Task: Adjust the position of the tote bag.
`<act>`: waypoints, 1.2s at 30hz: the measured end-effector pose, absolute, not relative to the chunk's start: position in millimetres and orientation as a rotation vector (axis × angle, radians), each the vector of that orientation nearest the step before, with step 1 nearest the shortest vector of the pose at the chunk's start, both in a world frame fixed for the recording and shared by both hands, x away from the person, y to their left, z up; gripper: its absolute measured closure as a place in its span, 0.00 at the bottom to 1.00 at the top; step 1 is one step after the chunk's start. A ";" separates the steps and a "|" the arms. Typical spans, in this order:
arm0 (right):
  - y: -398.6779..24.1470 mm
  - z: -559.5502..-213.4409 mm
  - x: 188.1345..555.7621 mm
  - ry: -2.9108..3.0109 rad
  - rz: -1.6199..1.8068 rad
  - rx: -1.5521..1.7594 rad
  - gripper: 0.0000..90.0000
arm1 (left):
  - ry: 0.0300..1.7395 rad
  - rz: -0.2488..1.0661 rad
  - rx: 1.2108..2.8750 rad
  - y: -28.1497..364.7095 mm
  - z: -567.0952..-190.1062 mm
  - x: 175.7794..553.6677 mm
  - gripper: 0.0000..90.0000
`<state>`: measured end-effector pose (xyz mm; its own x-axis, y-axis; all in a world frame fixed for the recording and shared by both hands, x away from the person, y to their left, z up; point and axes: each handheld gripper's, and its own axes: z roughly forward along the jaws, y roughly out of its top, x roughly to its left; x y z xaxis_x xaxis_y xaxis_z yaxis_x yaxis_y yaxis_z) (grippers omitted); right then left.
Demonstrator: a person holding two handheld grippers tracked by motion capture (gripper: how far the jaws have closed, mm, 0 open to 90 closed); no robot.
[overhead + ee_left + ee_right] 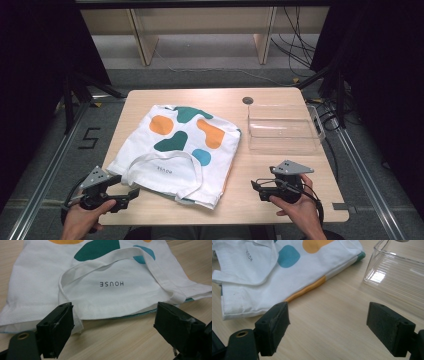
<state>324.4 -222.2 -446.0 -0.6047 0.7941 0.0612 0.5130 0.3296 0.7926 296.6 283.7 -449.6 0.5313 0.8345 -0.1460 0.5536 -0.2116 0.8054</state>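
High view: white tote bag (175, 150) with coloured blotches lies flat, handles loose.

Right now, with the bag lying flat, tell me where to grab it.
Grip the tote bag at its open hem, coming in low from the near table edge. The hem faces the open left gripper, and the looped handle lies flat on top, harder to pinch.

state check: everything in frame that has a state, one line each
White cloth tote bag with orange, green and blue blobs: flat on the wooden table, handle loop lying on top.
Clear plastic bin: upright, empty.
Left gripper: open, at the bag's hem, holding nothing.
Right gripper: open over bare wood.
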 end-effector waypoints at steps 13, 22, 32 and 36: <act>-220.5 -445.7 324.0 2.262 1.142 1.160 0.21 | 1.147 0.407 1.900 283.4 -449.2 296.3 0.17; -214.5 -443.9 325.5 2.281 1.182 1.137 0.21 | 1.135 0.415 1.910 284.7 -448.4 296.7 0.17; -185.9 -441.1 331.8 2.335 1.248 1.028 0.18 | 1.143 0.414 1.910 284.4 -449.0 297.0 0.17; -170.7 -443.6 332.2 2.390 1.242 0.977 0.18 | 1.144 0.417 1.914 284.6 -448.9 297.1 0.17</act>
<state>332.2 -170.7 -443.6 -0.7339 0.6764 0.0622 0.4396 0.4031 0.8026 297.1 284.6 -448.9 0.5271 0.8396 -0.1315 0.5579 -0.2251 0.7988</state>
